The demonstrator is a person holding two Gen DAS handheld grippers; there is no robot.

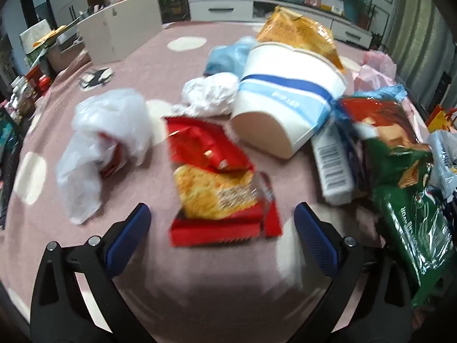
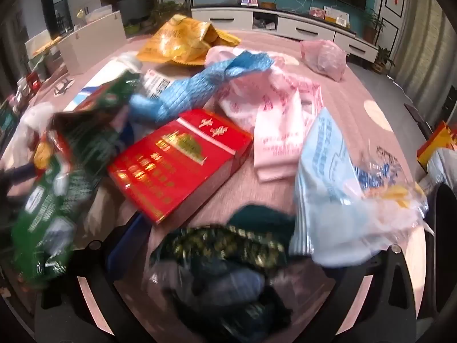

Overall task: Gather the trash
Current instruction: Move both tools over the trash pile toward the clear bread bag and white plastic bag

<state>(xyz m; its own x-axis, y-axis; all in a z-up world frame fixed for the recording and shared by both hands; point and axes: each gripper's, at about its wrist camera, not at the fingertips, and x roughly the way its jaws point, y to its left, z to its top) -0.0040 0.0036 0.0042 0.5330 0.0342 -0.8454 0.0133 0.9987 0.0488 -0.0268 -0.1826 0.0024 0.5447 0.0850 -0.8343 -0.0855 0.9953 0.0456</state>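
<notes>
In the left wrist view my left gripper is open, its blue-padded fingers on either side of the near end of a red noodle packet lying on the pink cloth. Behind it lie a white paper bowl on its side, a white plastic bag and crumpled paper. In the right wrist view my right gripper is wide apart, mostly hidden by a dark teal wrapper and a clear blue bag lying between and over the fingers. A red carton lies just ahead.
A green snack bag lies at the right, also in the right wrist view. A yellow bag, pink bags, a blue mesh strip and a white box lie on the cloth. A TV cabinet stands behind.
</notes>
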